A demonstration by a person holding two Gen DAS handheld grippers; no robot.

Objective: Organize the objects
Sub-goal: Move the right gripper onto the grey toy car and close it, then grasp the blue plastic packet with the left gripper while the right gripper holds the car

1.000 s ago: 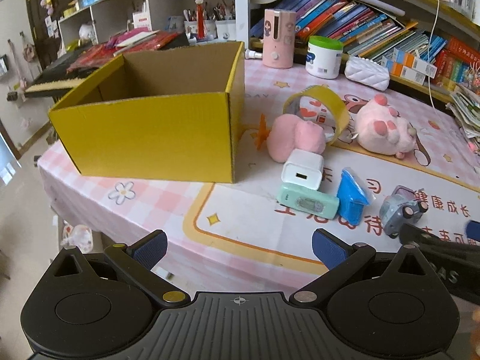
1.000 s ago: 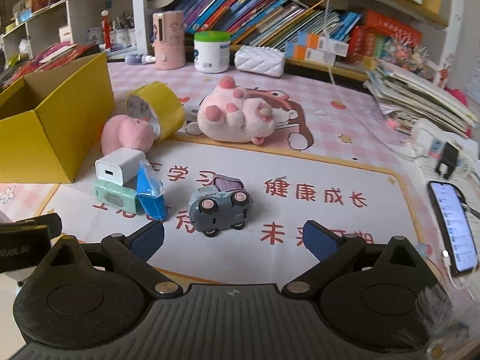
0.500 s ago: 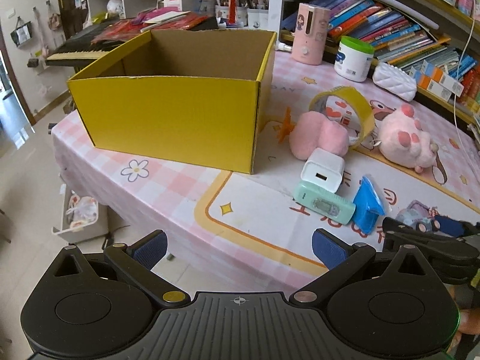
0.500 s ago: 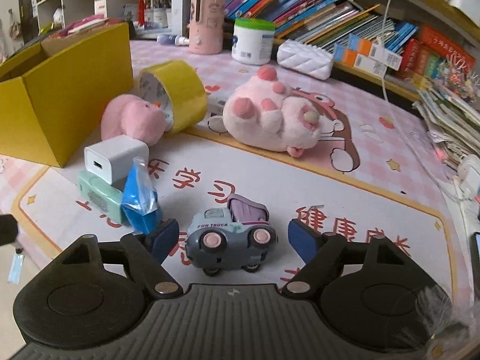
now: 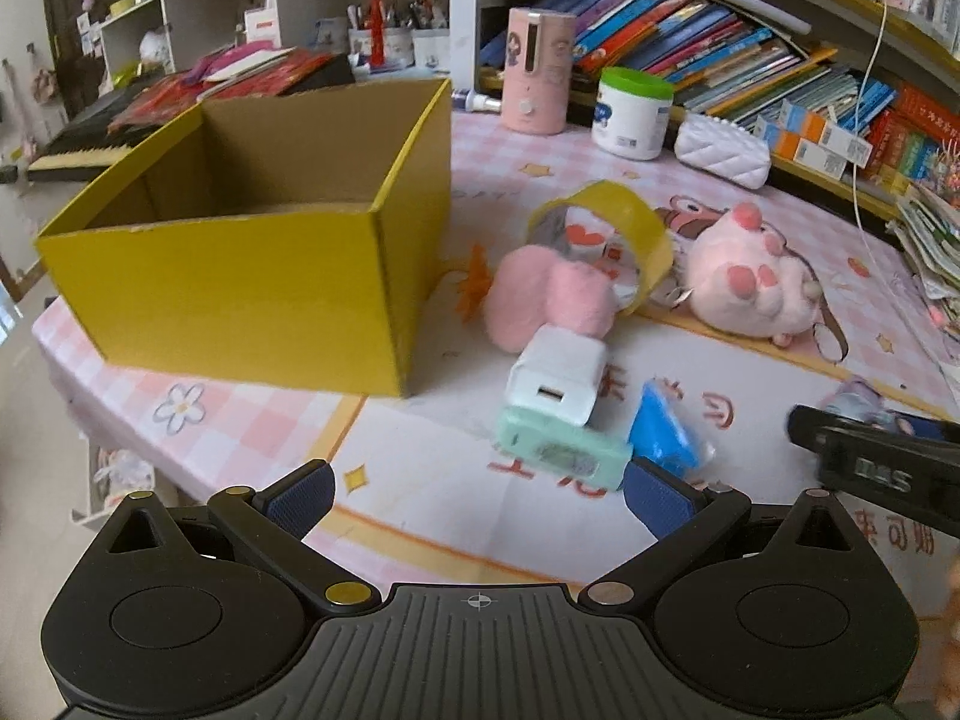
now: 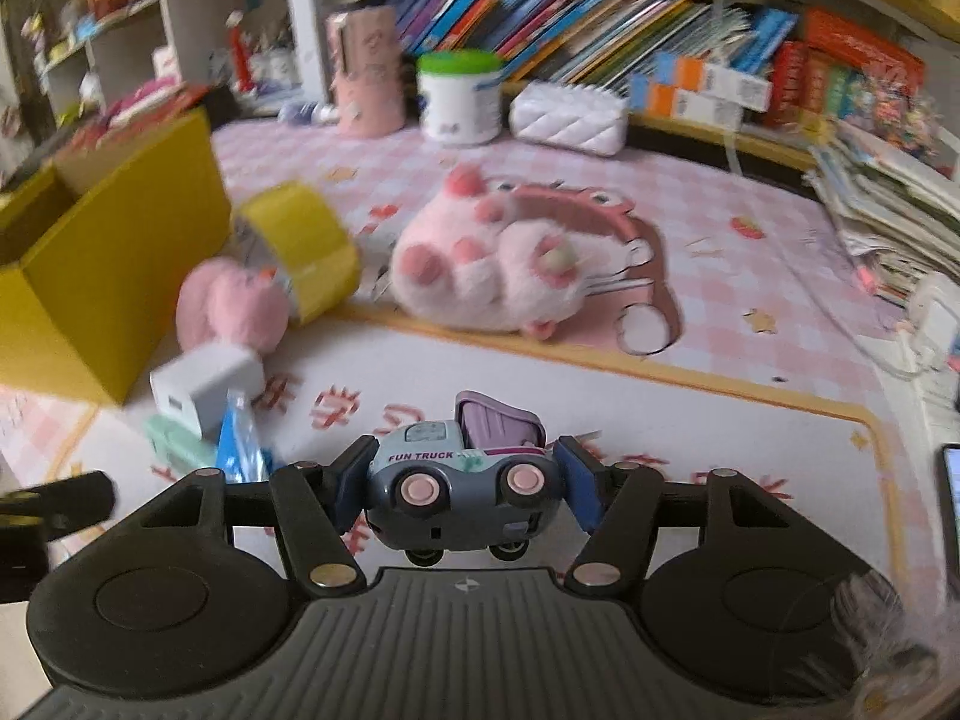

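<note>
Step in hand: we judge it the pick-up of the toy truck (image 6: 462,483), bound for the yellow box (image 5: 252,252).
Right gripper (image 6: 465,489): fingers closing on the truck; the blue pads sit at its two ends and appear to press it.
Truck position: between the right fingers, near the desk's front edge, well apart from the box.
Left gripper (image 5: 477,495): fingers wide, nothing between them; it hovers near the green case (image 5: 561,450) and white charger (image 5: 558,375).
Advice: we recommend keeping the truck level, lifting clear of the blue packet (image 6: 240,450), and carrying it above the box wall before release.
Desk (image 6: 750,252): pink checked cloth, printed mat.
Room: crowded bookshelves behind; a keyboard at left.
</note>
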